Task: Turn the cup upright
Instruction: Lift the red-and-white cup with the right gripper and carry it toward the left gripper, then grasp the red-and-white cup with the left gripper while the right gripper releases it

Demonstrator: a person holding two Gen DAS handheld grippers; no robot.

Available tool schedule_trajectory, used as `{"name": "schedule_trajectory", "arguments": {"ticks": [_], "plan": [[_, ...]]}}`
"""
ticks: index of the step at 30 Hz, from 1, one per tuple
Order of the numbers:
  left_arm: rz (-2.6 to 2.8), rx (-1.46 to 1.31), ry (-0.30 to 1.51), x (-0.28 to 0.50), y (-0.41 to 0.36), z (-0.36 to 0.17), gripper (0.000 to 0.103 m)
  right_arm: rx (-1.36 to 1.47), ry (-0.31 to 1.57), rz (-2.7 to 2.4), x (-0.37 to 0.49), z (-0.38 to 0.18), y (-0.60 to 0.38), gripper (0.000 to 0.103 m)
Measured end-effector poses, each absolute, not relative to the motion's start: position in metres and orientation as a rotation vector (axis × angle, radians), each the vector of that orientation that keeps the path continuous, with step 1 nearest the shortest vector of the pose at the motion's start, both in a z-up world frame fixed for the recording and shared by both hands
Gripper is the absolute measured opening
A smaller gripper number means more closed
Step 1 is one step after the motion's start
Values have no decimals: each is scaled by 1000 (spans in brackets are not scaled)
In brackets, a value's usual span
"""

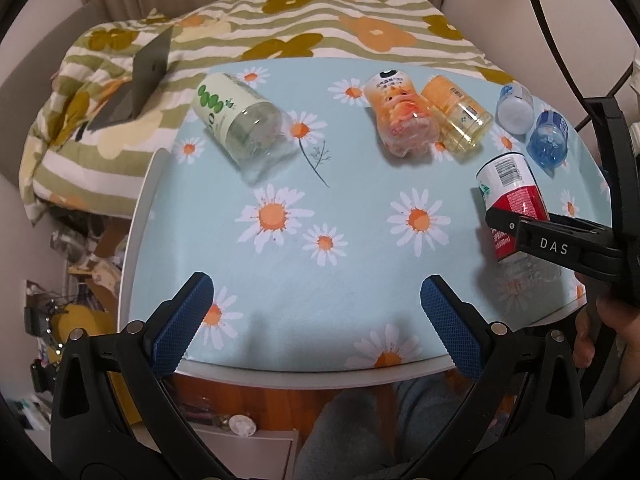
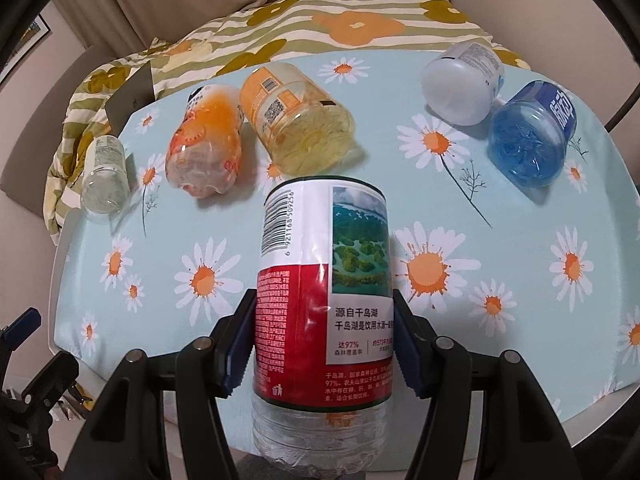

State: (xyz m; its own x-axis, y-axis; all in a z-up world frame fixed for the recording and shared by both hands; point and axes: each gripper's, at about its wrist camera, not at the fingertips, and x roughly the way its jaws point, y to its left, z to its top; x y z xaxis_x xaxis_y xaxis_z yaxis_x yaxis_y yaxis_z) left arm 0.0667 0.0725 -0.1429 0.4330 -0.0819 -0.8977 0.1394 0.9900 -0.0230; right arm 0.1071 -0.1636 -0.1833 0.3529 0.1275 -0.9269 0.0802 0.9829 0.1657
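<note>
The cup is a cut-off clear plastic bottle with a red and white label (image 2: 324, 292). My right gripper (image 2: 324, 344) is shut on its labelled middle, blue pads on both sides, holding it near the table's front edge. It also shows in the left wrist view (image 1: 510, 200), gripped by the right gripper (image 1: 520, 220) at the table's right side. My left gripper (image 1: 316, 304) is open and empty above the table's front edge.
Other cut bottle cups lie on their sides on the daisy tablecloth (image 2: 240, 240): green-label (image 1: 236, 120), orange (image 1: 400, 116), yellow (image 1: 456, 116), white (image 2: 460, 80), blue (image 2: 528, 136). A flowered blanket (image 1: 320, 28) lies behind the table.
</note>
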Motion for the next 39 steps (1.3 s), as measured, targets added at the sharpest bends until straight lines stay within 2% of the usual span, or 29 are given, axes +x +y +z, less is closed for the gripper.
{"name": "schedule_trajectory", "arguments": {"ticks": [7, 9, 10, 11, 16, 19, 27, 39], "plan": [[-149, 53, 1109, 69, 75, -143, 103, 187, 1198, 4, 110, -186, -163, 59], [-147, 51, 1110, 68, 75, -143, 103, 198, 1191, 3, 110, -186, -164, 70], [-148, 50, 1110, 69, 75, -143, 103, 206, 1186, 7, 110, -185, -164, 86], [-147, 49, 1111, 69, 75, -143, 103, 211, 1181, 10, 110, -185, -164, 95], [-162, 40, 1120, 72, 69, -132, 103, 228, 1132, 11, 103, -164, -170, 96], [-185, 43, 1115, 75, 59, -118, 103, 255, 1107, 17, 94, -139, -179, 103], [-252, 84, 1120, 92, 4, -90, 103, 264, 1096, 21, 77, -91, -227, 103], [-272, 44, 1372, 140, -100, -130, 103, 83, 1067, 30, 68, -97, -306, 103]]}}
